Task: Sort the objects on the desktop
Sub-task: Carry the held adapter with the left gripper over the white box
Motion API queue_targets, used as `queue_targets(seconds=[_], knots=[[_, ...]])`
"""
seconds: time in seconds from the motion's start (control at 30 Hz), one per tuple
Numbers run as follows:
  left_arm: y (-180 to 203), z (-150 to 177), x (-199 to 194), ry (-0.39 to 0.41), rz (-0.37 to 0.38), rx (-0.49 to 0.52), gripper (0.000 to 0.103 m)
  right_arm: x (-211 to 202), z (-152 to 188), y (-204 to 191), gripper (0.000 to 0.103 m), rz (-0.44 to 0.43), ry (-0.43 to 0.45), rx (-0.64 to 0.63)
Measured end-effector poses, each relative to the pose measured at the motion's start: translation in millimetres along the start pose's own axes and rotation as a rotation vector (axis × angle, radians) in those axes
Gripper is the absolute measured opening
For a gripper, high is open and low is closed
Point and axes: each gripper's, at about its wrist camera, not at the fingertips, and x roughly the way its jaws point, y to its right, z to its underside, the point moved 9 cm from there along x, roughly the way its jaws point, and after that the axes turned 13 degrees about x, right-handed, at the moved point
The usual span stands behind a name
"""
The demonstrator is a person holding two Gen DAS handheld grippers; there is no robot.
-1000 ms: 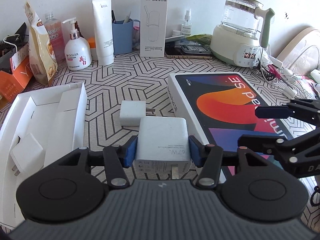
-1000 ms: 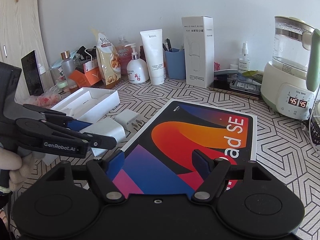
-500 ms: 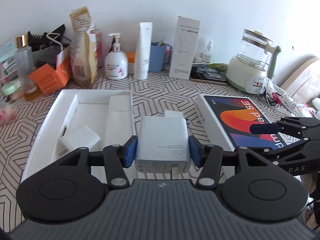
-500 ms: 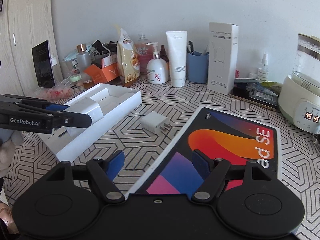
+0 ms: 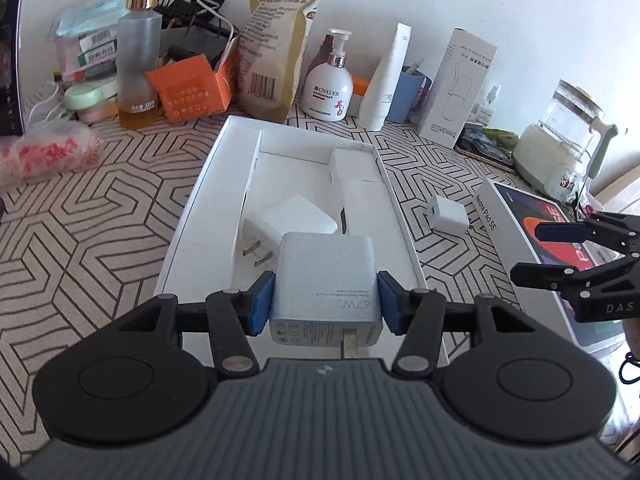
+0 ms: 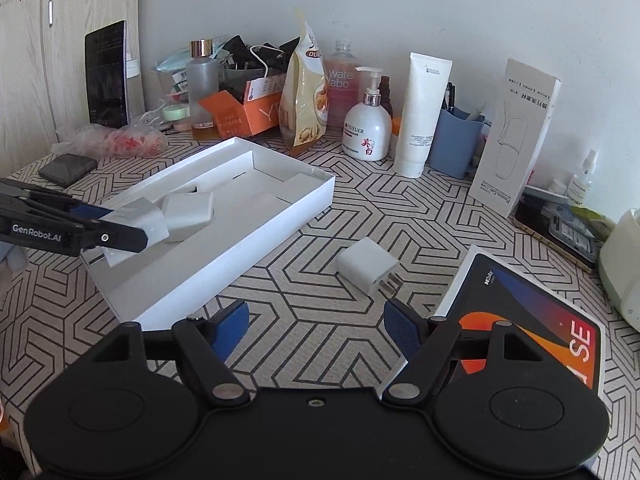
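Observation:
My left gripper (image 5: 325,300) is shut on a white 67W charger (image 5: 326,280) and holds it over the near end of an open white box tray (image 5: 200,204). The held charger also shows in the right wrist view (image 6: 138,222). Another white charger (image 5: 294,222) lies inside the tray. A small white plug adapter (image 6: 366,266) lies on the patterned table between the tray and the Redmi Pad SE box (image 6: 532,320). My right gripper (image 6: 316,328) is open and empty above the table, near the pad box's corner.
Along the back wall stand a snack bag (image 6: 306,92), an orange carton (image 6: 240,114), a pump bottle (image 6: 366,128), a white tube (image 6: 422,116), a blue pen cup (image 6: 458,142), a tall white box (image 6: 514,136) and a kettle (image 5: 560,148). A plastic bag (image 5: 40,156) lies left.
My left gripper has carried the 67W charger leftward, from beside the pad box to over the white tray. My right gripper has swung left, off the pad box.

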Motion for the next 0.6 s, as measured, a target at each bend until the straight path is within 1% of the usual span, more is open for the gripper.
queue_targets(seconds=[0.1, 0.33, 0.43, 0.53, 0.6], knots=[[-5, 3, 3, -0.018, -0.014, 0.006, 0.053, 2, -5, -1, 0.079, 0.006, 0.004, 0.003], [-9, 9, 14, -0.055, 0.0, 0.002, 0.053, 3, -7, -12, 0.079, -0.015, 0.015, -0.011], [-11, 6, 13, -0.037, -0.026, 0.007, 0.057, 5, -8, -14, 0.079, -0.015, 0.008, -0.023], [-10, 1, 5, -0.006, -0.054, 0.025, 0.057, 5, -8, -15, 0.079, -0.014, 0.003, -0.025], [-8, 0, 2, -0.001, -0.044, 0.027, 0.061, 5, -9, -17, 0.079, -0.021, -0.002, -0.03]])
